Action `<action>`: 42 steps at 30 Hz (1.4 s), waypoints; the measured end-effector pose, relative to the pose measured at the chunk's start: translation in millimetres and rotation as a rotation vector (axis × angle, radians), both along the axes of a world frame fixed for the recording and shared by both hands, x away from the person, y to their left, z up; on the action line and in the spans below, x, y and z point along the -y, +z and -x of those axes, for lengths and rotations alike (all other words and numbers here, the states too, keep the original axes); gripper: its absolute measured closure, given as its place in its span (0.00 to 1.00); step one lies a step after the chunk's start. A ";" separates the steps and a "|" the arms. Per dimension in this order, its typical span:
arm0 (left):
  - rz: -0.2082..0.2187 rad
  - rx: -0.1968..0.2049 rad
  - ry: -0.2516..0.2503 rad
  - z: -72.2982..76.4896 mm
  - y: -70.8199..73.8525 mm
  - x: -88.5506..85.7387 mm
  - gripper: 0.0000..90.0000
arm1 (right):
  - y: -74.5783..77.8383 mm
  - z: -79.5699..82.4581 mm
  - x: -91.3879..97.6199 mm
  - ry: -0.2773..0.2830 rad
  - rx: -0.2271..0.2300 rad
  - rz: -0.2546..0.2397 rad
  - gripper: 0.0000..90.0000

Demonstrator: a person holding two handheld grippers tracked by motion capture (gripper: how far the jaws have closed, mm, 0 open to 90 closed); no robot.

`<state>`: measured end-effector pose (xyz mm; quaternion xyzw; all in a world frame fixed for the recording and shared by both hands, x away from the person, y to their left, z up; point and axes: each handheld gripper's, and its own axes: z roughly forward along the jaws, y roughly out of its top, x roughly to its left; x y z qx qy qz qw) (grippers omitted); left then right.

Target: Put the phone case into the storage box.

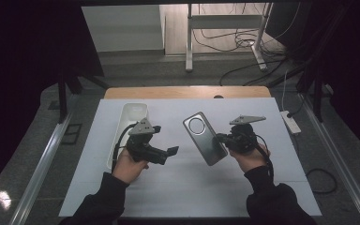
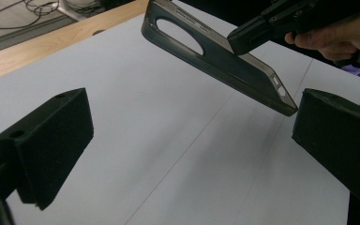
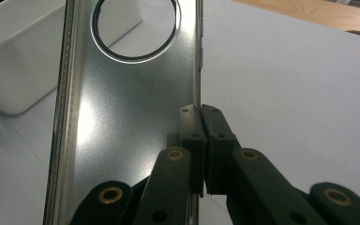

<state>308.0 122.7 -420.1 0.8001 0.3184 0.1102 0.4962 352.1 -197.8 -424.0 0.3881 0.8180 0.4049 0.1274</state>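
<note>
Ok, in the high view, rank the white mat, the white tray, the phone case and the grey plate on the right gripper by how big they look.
1. white mat, by far the largest.
2. white tray, long and narrow, partly behind the left gripper.
3. phone case, held above the mat, so nearer the camera.
4. grey plate on the right gripper, smallest.

Grey phone case (image 1: pixel 205 138), tilted, held aloft

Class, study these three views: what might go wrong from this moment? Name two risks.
1. The right claw pinches only one thin side wall of the translucent grey phone case, held above the white table sheet; it may slip or twist out.
2. The open left claw sits near the case's lower corner and might knock it.
</note>
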 end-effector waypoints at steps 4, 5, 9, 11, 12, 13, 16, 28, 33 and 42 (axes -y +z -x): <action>0.009 -0.009 -0.001 -4.7 -0.4 3.7 0.00 | 0.6 0.3 -1.6 0.001 0.002 -0.004 0.98; 0.011 -0.014 -0.002 -5.7 -0.8 4.7 0.00 | 0.7 0.5 -2.3 0.002 0.003 -0.005 0.98; 0.008 -0.019 -0.003 -7.7 -2.3 6.5 0.00 | 1.2 1.0 -4.0 0.007 0.006 -0.006 0.98; 0.007 -0.026 -0.004 -9.2 -3.6 7.9 0.00 | 1.8 1.5 -5.6 0.009 0.007 -0.009 0.98; 0.007 -0.028 -0.004 -9.8 -4.1 8.4 0.00 | 2.0 1.6 -6.2 0.011 0.008 -0.010 0.98; 0.007 -0.029 -0.004 -10.3 -4.4 8.8 0.00 | 2.2 1.8 -6.9 0.011 0.007 -0.013 0.98; 0.010 -0.034 -0.002 -11.9 -5.0 11.0 0.00 | 2.8 2.6 -9.7 0.016 0.008 -0.018 0.98; -0.007 -0.057 -0.006 -15.8 -7.8 26.1 0.00 | 3.8 6.6 -19.7 0.035 0.016 -0.025 0.98; -0.002 -0.069 -0.017 -17.4 -9.5 30.8 0.00 | 4.4 9.3 -24.8 0.045 0.021 -0.025 0.98; -0.023 -0.089 -0.022 -18.5 -16.1 35.1 0.02 | 4.8 13.6 -33.0 0.062 0.027 -0.030 0.98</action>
